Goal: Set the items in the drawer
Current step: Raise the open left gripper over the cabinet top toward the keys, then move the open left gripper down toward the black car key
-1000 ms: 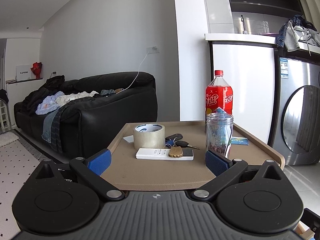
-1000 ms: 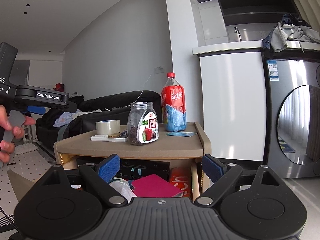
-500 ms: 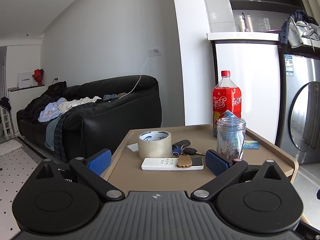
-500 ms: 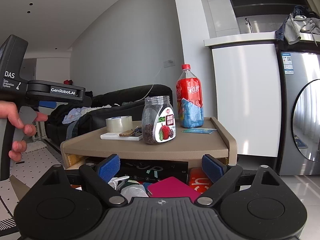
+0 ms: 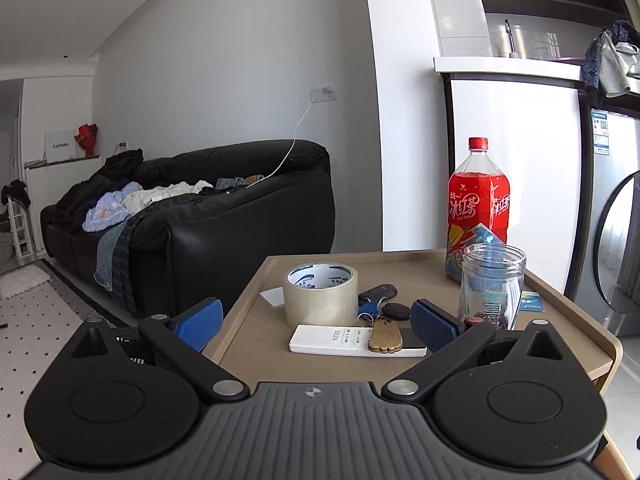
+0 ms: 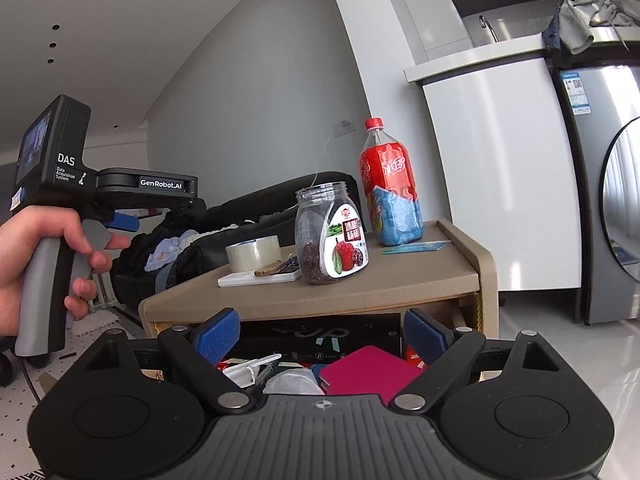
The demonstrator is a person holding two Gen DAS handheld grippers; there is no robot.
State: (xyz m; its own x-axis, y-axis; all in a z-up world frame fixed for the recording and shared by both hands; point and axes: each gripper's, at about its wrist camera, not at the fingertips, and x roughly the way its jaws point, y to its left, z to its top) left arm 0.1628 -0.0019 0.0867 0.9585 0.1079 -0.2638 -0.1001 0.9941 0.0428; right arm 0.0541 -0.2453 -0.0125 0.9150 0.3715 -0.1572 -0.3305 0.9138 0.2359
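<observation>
Hovering spread, the left gripper (image 5: 316,320) faces the remote (image 5: 340,340) lying just ahead between its fingers.

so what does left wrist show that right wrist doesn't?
Left wrist only: the keys spread beside the tape, a white card behind it, and the left gripper, open. Right wrist only: the open drawer holding a magenta book, the hand on the left gripper's handle, and the right gripper, open. Both: tape, remote, jar, bottle, tabletop.
</observation>
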